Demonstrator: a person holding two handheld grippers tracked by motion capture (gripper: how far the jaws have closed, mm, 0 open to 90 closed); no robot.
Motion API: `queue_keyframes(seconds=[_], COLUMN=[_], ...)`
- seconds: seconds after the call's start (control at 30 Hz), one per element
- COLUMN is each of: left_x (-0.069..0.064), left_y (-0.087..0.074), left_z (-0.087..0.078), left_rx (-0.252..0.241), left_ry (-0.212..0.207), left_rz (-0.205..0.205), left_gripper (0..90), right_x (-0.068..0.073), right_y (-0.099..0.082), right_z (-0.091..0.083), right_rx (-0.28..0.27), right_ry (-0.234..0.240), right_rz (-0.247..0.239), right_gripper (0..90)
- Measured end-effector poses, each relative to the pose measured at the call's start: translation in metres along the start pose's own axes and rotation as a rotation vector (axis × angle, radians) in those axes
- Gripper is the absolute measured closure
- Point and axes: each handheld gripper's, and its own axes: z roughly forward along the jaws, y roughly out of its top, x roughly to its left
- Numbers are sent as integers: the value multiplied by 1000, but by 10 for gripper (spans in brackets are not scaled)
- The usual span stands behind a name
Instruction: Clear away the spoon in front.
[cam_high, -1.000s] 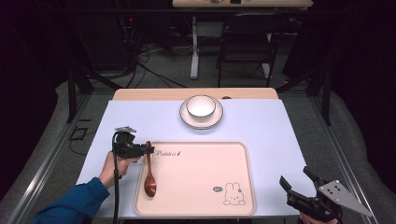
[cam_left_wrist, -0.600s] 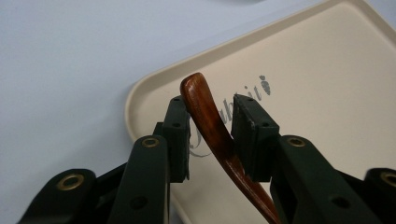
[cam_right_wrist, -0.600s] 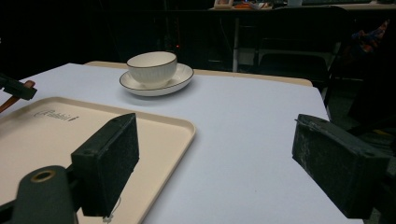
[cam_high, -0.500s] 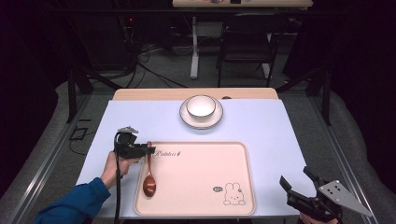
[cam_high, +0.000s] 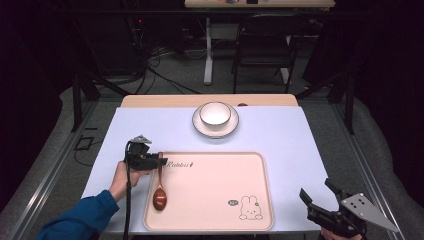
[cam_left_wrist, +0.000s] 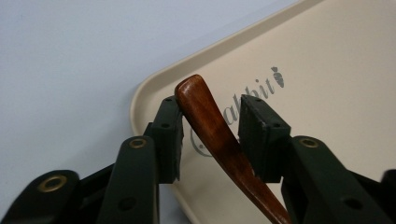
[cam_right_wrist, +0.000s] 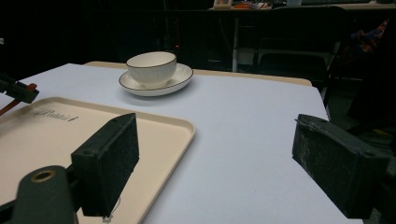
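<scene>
Nearest the camera, at the desk's (cam_high: 280, 135) front right corner, right claw (cam_high: 320, 197): matte black, blocky pads spread wide with nothing between, grey three-cornered plate on top, hand below cut off by the frame edge. Across to the left, left claw (cam_high: 159, 161): black jaws just been opening, straddling the handle end of a wooden spoon (cam_high: 160, 192), one pad (cam_left_wrist: 169, 135) brushing the handle, the other standing clear, so no longer pinched. Spoon glossy, reddish-brown, handle slim and flaring to a rounded tip raised between the pads, oval bowl lying nearer the camera than the claw on a pale beige tray (cam_high: 215, 220). Tray smooth, rounded corners, raised rim, printed script beside the claw, small rabbit drawing toward the right claw's side. Desk surface flat pale lavender. Beyond both claws, white bowl (cam_high: 215, 113) with a thin dark rim on a matching saucer (cam_high: 199, 126). Background dark, hard to make out.
</scene>
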Motion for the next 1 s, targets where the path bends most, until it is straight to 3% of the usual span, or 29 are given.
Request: queue_keyframes(seconds=[0.1,0.27,0.5,0.6,1.0], left_x=[0,-1,-3,-5,-25], left_y=[0,1,2,3,7], left_z=[0,-2,-6,-11,-53], left_rx=[-6,-6,-14,-22,-134], left_ry=[-16,0,19,28,118], left_rz=[2,19,43,49,158], left_gripper=[572,389,324,257,96], right_x=[0,0,0,0,0], right_y=[0,0,0,0,0], right_z=[0,0,0,0,0], right_rx=[-1,0,0,0,0], right_ry=[0,1,0,0,-1], right_rz=[-1,3,0,2,0], right_gripper=[137,137,137,137,137])
